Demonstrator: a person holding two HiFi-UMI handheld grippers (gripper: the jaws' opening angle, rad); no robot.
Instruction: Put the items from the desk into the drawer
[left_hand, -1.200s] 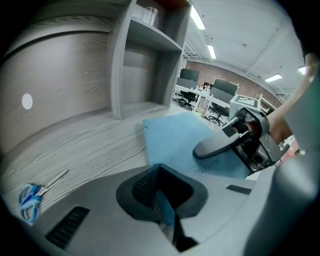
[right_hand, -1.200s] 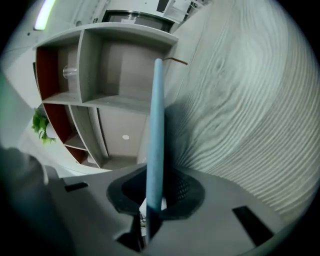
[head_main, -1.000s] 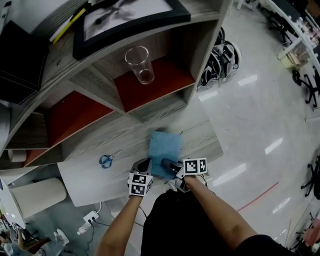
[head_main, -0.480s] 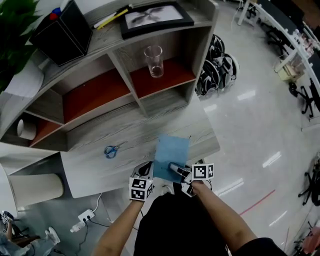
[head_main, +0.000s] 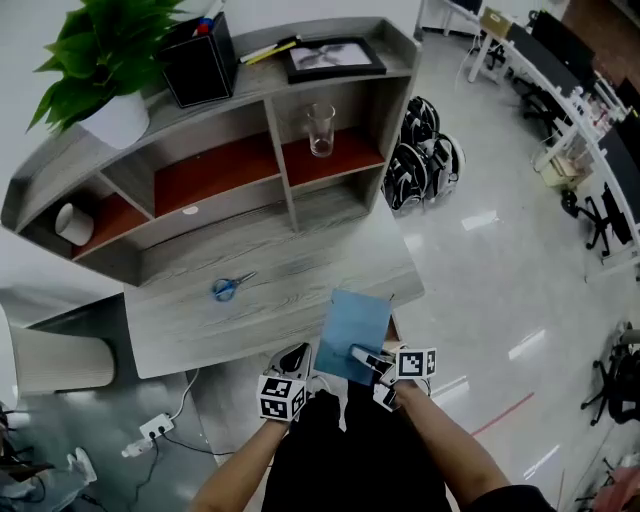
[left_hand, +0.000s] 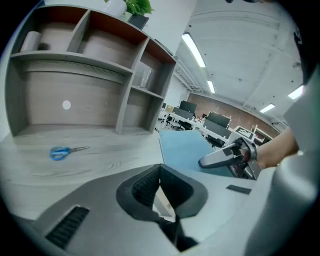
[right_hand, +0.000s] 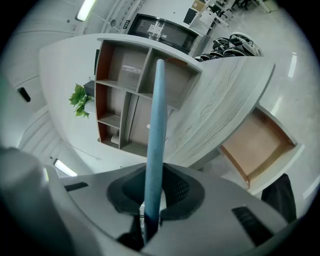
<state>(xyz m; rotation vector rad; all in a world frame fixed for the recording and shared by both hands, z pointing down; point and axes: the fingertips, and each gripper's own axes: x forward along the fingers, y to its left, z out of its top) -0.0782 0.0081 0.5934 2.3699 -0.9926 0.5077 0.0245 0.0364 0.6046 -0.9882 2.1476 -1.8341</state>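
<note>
A thin blue book (head_main: 355, 333) hangs over the near edge of the grey wooden desk (head_main: 190, 320), with my right gripper (head_main: 364, 356) shut on its near edge. The right gripper view shows the book (right_hand: 156, 125) edge-on, rising from between the jaws (right_hand: 151, 202). My left gripper (head_main: 296, 360) sits just left of the book, shut and empty; in its own view its tips (left_hand: 161, 167) meet, with the book (left_hand: 185, 147) to the right. Blue-handled scissors (head_main: 228, 289) lie on the desk to the left. An open drawer (right_hand: 252, 142) with a bare wooden bottom shows under the desk.
A shelf unit (head_main: 220, 170) stands at the back of the desk with a glass (head_main: 321, 130) and a white roll (head_main: 74, 224) in its compartments. On top are a plant (head_main: 110, 60), a black holder (head_main: 197, 65) and a picture frame (head_main: 335, 56). Helmets (head_main: 420, 155) lie on the floor.
Both grippers have drawn back toward the person and risen. The blue book has come along in the right gripper, off the desk's middle to its near edge. The scissors have not moved.
</note>
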